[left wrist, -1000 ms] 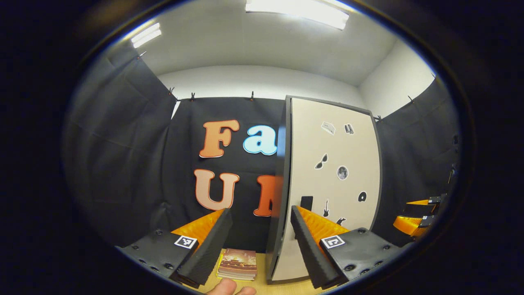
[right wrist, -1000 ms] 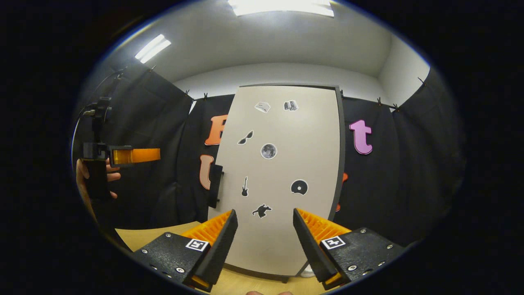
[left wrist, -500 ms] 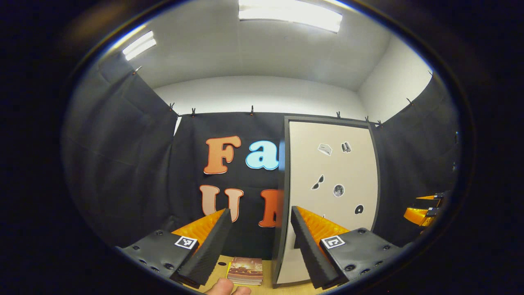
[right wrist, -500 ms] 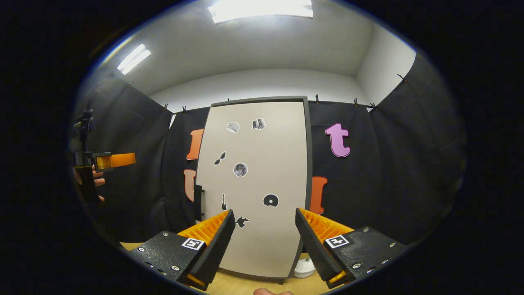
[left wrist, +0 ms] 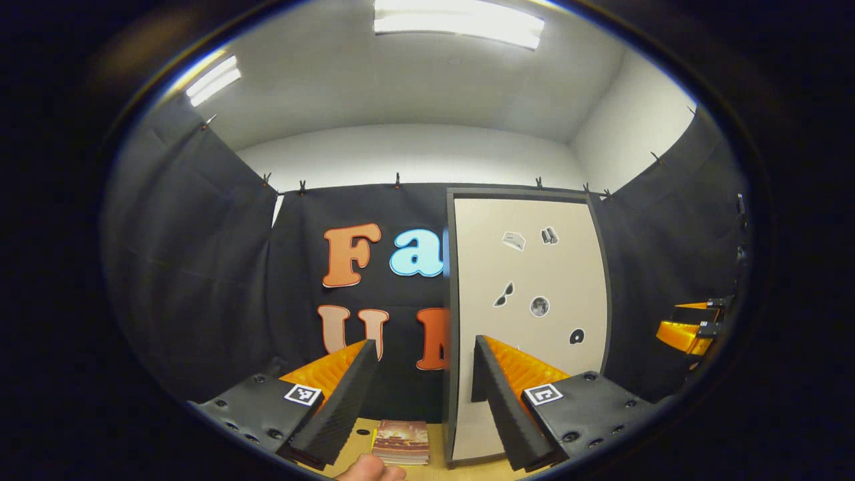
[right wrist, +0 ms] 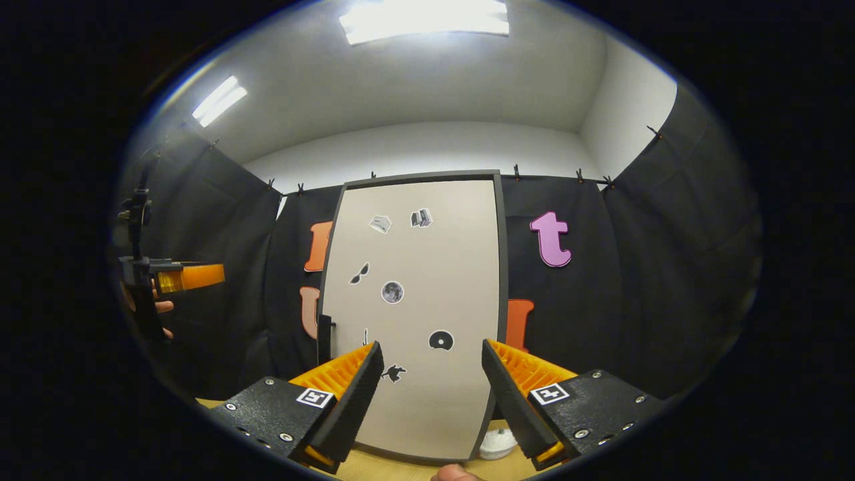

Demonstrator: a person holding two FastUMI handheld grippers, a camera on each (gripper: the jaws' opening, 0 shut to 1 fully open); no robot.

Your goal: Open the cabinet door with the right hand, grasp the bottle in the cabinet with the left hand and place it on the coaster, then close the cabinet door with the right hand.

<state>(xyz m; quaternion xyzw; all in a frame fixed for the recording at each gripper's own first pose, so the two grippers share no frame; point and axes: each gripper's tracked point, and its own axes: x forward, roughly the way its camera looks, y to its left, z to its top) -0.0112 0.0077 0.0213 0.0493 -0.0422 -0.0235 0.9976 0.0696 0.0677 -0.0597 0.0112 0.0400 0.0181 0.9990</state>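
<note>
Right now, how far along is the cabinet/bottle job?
Judged from this moment alone, nothing looks done: the cabinet door is shut, its handle untouched. In hand: the right hand-held gripper is open, facing the door, clear of it. The left hand-held gripper is open and empty. Left: open the door, move the bottle to the coaster, close up. Neither can be made out here.

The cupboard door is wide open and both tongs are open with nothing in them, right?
Not quite. The cabinet door is shut, flat across the cabinet's front in the right gripper view. The rest holds: the right tongs and left tongs are open with nothing in them.
</note>
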